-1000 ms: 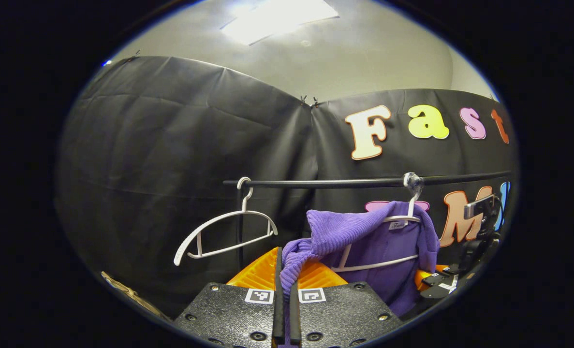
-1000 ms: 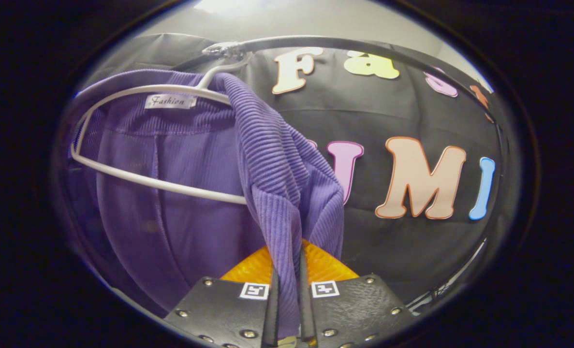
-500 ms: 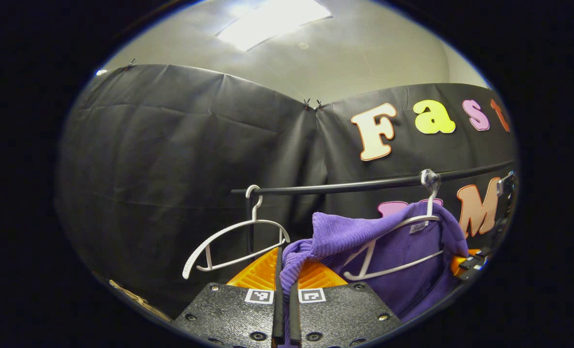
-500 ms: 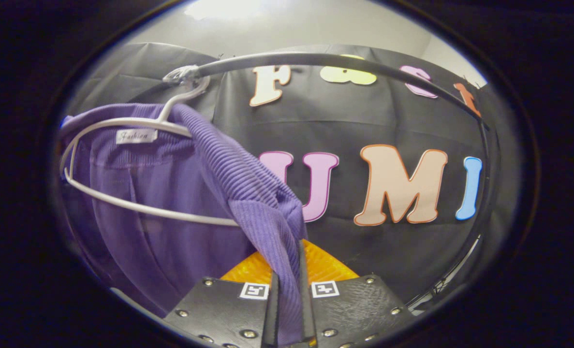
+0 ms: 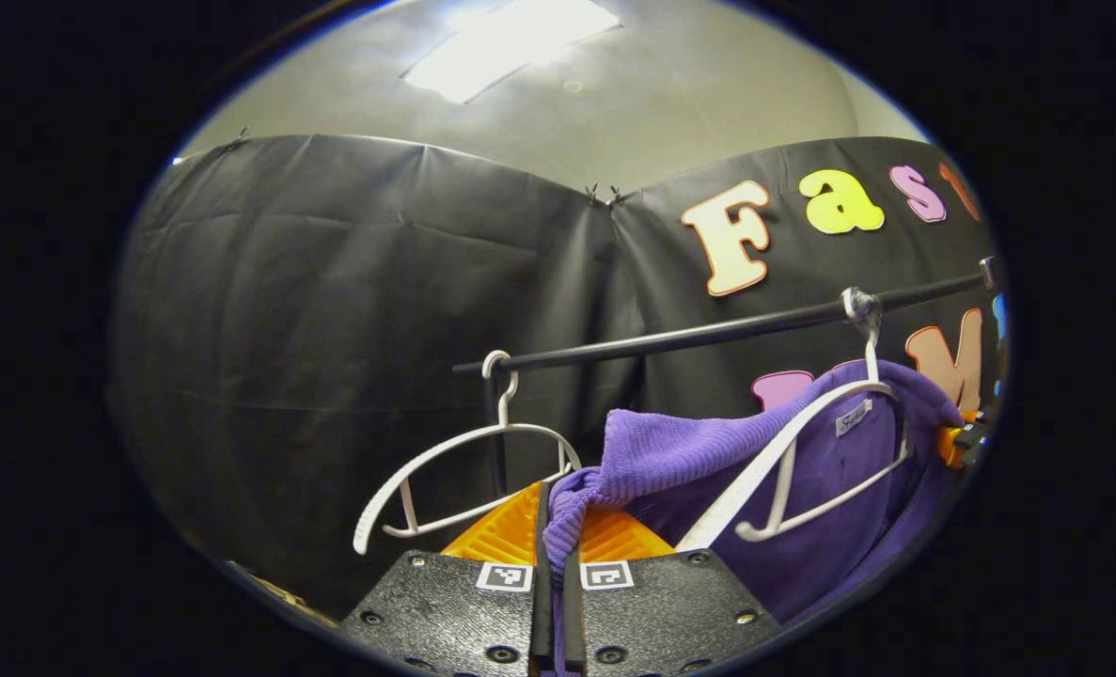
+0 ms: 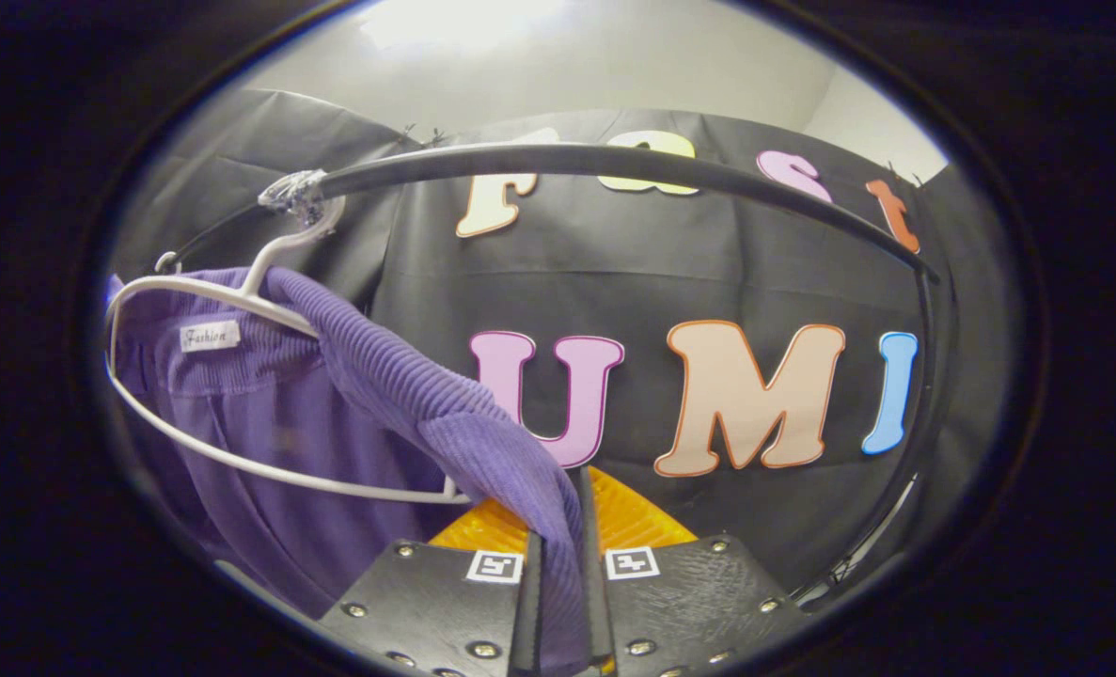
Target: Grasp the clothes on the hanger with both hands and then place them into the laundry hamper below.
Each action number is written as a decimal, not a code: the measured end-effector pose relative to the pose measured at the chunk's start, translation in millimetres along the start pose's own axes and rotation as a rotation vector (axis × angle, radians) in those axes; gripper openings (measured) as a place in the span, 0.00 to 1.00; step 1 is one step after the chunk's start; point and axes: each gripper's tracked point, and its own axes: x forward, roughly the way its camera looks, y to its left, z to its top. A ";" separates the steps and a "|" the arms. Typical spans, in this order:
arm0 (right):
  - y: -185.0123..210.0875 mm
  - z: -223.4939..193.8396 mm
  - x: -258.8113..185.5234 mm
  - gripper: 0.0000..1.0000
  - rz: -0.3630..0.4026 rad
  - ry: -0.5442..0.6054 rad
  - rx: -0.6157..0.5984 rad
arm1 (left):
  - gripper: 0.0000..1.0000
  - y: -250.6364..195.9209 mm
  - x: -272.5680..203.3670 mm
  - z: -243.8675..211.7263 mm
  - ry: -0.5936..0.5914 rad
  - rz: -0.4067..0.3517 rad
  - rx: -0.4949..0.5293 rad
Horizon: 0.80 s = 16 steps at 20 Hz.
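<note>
Purple knit sweater (image 5: 708,451) half off white hanger (image 5: 802,470), hanger on black rail (image 5: 708,331). Left gripper (image 5: 553,602) pinching one sweater edge; right gripper (image 6: 558,602) pinching other edge. Risk: sweater snags on hanger, tugs it off rail. Pinch small, cloth may slip. Empty hanger (image 5: 463,470) near, could get bumped.

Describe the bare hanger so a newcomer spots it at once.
Find the black rail before the booth's wall. At its left end hangs a white plastic hanger, bare; the other hanger, farther right, wears the purple garment.
</note>
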 end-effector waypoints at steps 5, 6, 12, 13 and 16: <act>-4.2 10.3 13.4 0.18 -0.013 -0.024 -0.007 | 0.05 -4.6 3.6 -25.8 0.034 -0.019 0.001; -6.2 12.1 15.8 0.18 -0.018 -0.028 -0.003 | 0.05 -6.7 3.7 -29.3 0.039 -0.023 0.003; -17.9 10.0 29.1 0.18 -0.051 -0.019 0.016 | 0.05 -23.0 0.0 -45.9 0.065 -0.066 0.018; -19.2 9.0 30.6 0.22 -0.056 -0.015 0.021 | 0.05 -25.4 -0.6 -47.4 0.066 -0.072 0.020; -22.5 2.0 33.6 0.18 -0.058 -0.001 0.017 | 0.05 -31.5 -1.4 -49.9 0.071 -0.078 0.018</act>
